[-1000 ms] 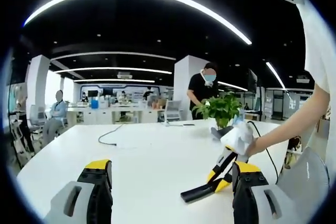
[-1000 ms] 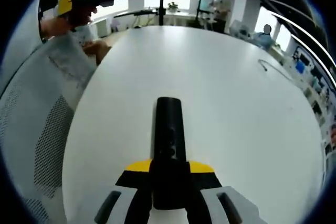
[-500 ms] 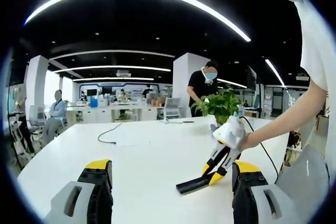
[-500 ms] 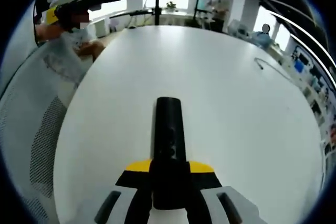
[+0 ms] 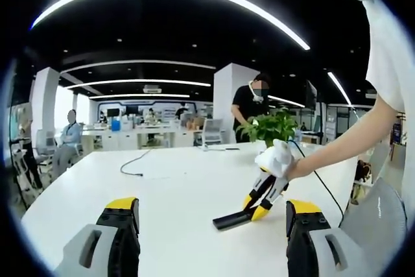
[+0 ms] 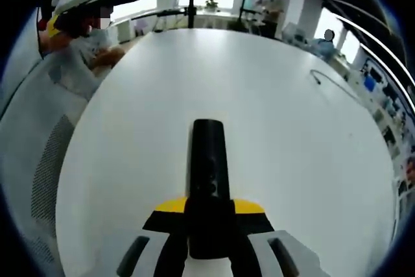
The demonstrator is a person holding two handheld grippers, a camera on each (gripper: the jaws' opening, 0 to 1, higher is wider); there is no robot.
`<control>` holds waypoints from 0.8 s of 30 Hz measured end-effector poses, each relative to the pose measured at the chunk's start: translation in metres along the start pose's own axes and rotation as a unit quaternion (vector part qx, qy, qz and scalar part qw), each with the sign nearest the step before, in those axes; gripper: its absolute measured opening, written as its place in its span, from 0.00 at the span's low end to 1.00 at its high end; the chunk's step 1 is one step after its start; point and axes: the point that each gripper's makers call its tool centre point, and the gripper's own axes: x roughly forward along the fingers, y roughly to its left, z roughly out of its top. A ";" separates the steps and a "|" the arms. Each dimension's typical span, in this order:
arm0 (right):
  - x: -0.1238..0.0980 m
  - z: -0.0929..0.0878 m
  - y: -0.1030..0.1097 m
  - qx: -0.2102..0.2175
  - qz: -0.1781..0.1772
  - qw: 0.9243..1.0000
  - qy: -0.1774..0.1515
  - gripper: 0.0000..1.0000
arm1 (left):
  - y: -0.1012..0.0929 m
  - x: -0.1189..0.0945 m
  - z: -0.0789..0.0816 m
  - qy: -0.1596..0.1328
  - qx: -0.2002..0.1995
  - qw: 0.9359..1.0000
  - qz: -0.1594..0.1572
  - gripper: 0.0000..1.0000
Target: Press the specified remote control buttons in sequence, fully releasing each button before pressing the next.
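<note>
Right gripper (image 6: 207, 215) jaws clamp the black remote control (image 6: 208, 180), hiding its lower end.

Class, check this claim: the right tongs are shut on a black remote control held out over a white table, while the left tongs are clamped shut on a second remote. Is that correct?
Not quite. The left gripper view shows the left tongs open with nothing between their jaws. The rest holds: in the right gripper view the right tongs are shut on the black remote control, held out over the white table.

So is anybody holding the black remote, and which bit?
Yes. The right gripper pinches the black remote by its near end, the far end sticking out. The left gripper is open, holding nothing.
</note>
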 end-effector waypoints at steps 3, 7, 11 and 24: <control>0.000 -0.001 -0.005 0.000 -0.001 1.000 0.001 0.20 | 0.000 0.000 0.000 0.001 -0.001 1.000 0.000 0.97; 0.000 0.000 -0.010 0.000 0.001 1.000 0.003 0.20 | -0.002 0.000 -0.001 0.002 -0.004 1.000 -0.005 0.97; 0.001 0.000 -0.015 -0.002 0.003 1.000 0.007 0.20 | -0.005 0.001 -0.003 0.008 0.007 1.000 -0.009 0.97; 0.003 0.000 -0.032 0.000 0.005 1.000 0.013 0.20 | -0.005 0.002 -0.004 0.010 0.008 1.000 -0.009 0.97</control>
